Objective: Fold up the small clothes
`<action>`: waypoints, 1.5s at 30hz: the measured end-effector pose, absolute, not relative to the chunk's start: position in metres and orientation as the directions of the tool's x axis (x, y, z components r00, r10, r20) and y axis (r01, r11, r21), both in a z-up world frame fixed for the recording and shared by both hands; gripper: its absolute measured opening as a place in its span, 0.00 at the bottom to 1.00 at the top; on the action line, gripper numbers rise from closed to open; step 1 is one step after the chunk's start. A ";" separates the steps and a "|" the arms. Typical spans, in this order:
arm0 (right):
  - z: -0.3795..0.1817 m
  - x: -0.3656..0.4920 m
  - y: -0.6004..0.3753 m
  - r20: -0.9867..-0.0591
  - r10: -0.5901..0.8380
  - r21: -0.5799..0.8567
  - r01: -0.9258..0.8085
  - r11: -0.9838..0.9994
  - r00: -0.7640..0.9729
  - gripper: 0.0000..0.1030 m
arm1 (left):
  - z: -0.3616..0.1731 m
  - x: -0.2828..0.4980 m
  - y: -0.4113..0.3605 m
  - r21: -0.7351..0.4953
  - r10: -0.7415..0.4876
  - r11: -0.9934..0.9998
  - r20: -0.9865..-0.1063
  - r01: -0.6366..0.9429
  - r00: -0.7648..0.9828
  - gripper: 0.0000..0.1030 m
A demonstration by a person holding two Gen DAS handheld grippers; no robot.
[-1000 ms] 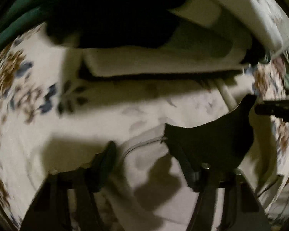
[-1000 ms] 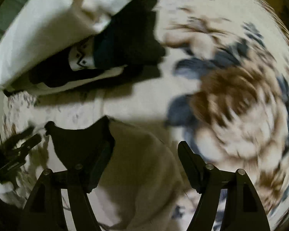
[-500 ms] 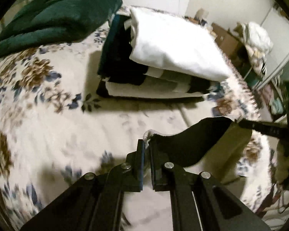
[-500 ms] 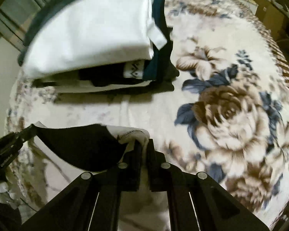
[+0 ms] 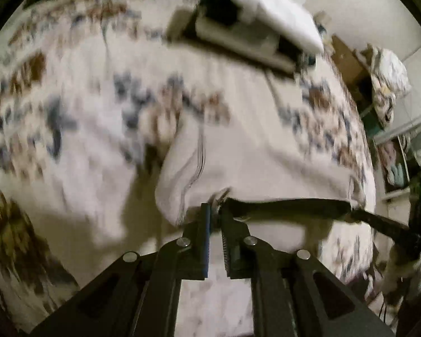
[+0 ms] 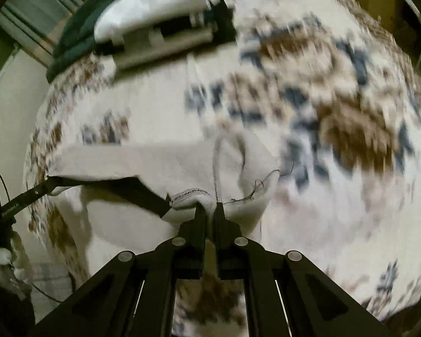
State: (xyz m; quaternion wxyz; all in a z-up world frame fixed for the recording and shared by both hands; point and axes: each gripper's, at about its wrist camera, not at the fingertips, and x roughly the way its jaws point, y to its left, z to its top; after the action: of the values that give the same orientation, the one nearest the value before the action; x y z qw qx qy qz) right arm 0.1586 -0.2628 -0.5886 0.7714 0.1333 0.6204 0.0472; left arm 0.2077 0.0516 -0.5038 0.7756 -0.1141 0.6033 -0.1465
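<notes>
A small cream garment (image 5: 255, 165) with a dark inner band hangs stretched above the floral bed cover. My left gripper (image 5: 216, 213) is shut on one corner of it. My right gripper (image 6: 209, 207) is shut on the other corner of the garment (image 6: 143, 163). The dark band (image 5: 289, 206) runs taut between the two grippers. The right gripper shows in the left wrist view (image 5: 353, 210), and the left gripper shows in the right wrist view (image 6: 49, 181). Both views are blurred by motion.
A stack of folded clothes (image 5: 255, 31) with a white piece on top lies at the far side of the bed, also in the right wrist view (image 6: 160, 19). The floral bed cover (image 6: 336, 98) spreads below. Shelves and clutter (image 5: 390, 90) stand beyond the bed's right edge.
Both grippers closed on the garment's corners a second ago. Since then they have lifted it higher and pulled it taut; the bed and the stack look farther away.
</notes>
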 end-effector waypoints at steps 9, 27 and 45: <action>-0.628 0.108 -0.303 -0.965 0.259 0.261 0.246 0.934 0.042 0.50 | -0.528 0.158 0.099 -0.440 -0.425 0.889 -0.896 -0.127 0.133 0.37; -0.643 0.128 -0.335 -0.782 0.534 0.606 0.591 0.532 0.321 0.05 | -0.530 0.210 0.091 -0.588 -0.505 0.775 -0.796 -0.231 0.333 0.00; -0.618 0.167 -0.356 -0.886 0.388 0.463 0.539 0.704 0.255 0.60 | -0.532 0.291 0.063 -0.461 -0.427 0.884 -0.862 -0.074 0.275 0.48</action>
State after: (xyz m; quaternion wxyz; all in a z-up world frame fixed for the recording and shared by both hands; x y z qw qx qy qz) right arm 0.1671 -0.3564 -0.6177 0.6945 0.3810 0.6079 -0.0544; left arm 0.2910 0.0625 -0.5317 0.7699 -0.2116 0.5911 -0.1146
